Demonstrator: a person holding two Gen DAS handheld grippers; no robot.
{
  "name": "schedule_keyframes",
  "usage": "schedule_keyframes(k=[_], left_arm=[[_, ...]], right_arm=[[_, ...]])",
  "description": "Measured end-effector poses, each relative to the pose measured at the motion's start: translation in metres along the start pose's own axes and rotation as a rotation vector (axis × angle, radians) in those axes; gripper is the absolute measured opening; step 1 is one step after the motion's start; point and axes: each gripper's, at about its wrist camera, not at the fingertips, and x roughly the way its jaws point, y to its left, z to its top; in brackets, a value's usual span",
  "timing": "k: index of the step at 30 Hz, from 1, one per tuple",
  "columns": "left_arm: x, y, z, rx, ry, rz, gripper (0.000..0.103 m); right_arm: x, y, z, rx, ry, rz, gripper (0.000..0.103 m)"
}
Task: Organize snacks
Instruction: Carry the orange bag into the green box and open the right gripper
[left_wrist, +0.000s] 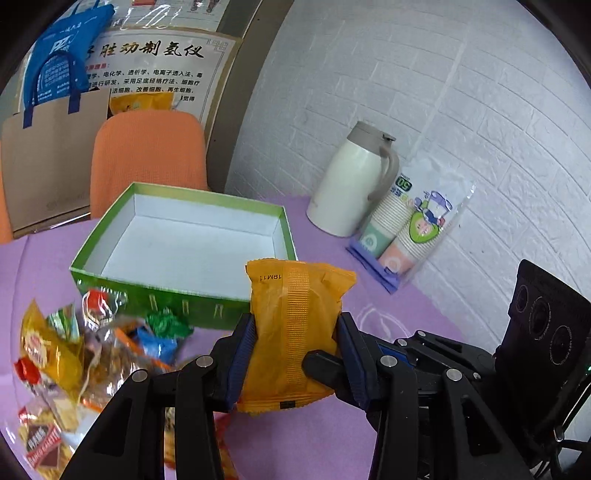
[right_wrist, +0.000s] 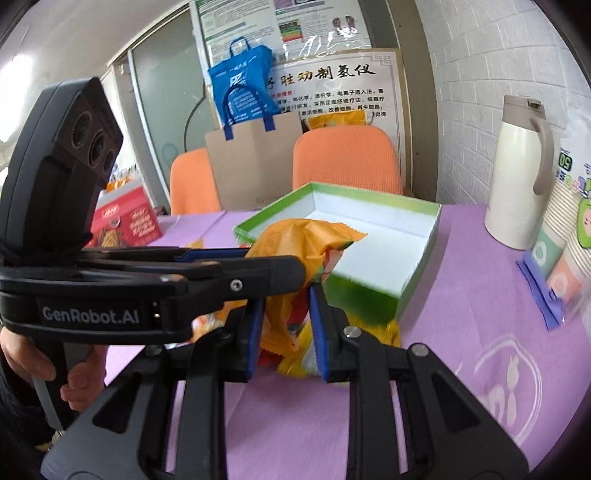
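Purple-clothed counter (left_wrist: 406, 302) carrying one open green cardboard box (left_wrist: 184, 236) and one heap of mixed snack packets (left_wrist: 74, 354).

Left gripper (left_wrist: 295, 343) fingers clamp one orange foil snack packet (left_wrist: 291, 332) stamped "19M11" near the box; right gripper (right_wrist: 286, 325) fingers, parted, straddle its lower end; "GenRobot.AI" marks the left gripper.

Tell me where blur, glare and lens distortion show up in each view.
Left wrist view: the snack pile at lower left is motion-smeared, while the orange packet held by the left gripper is sharp; the brick wall curves from fisheye bending. Right wrist view: the near wall of the green box is blurred, a window blows out at far left, and dark corners vignette the frame.
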Motion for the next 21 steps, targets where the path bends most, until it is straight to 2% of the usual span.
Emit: schedule_keyframes(k=[3, 7, 14, 16, 17, 18, 19, 20, 21], left_arm=[[0.022, 0.009, 0.025, -0.018, 0.008, -0.001, 0.046], [0.064, 0.030, 0.045, -0.093, 0.065, -0.023, 0.046], [0.108, 0.053, 0.041, -0.137, 0.121, 0.007, 0.046], [0.113, 0.058, 0.039, -0.156, 0.126, 0.036, 0.053], [0.115, 0.061, 0.038, -0.166, 0.139, 0.060, 0.074], [0.116, 0.062, 0.038, -0.173, 0.158, 0.096, 0.091], [0.115, 0.064, 0.038, -0.175, 0.160, 0.144, 0.092], [0.113, 0.065, 0.038, -0.171, 0.152, 0.175, 0.092], [0.110, 0.066, 0.037, -0.167, 0.151, 0.201, 0.092]], right_arm=[[0.026, -0.015, 0.019, 0.023, -0.003, -0.026, 0.026], [0.061, -0.033, 0.032, 0.051, 0.024, -0.076, 0.026], [0.095, -0.056, 0.030, 0.084, 0.083, -0.067, 0.027], [0.102, -0.057, 0.026, 0.079, 0.094, -0.078, 0.029], [0.106, -0.056, 0.025, 0.067, 0.096, -0.082, 0.033], [0.109, -0.055, 0.024, 0.051, 0.102, -0.095, 0.058], [0.111, -0.055, 0.023, 0.035, 0.102, -0.125, 0.086], [0.109, -0.053, 0.022, 0.021, 0.084, -0.149, 0.094], [0.108, -0.052, 0.020, 0.008, 0.073, -0.156, 0.095]])
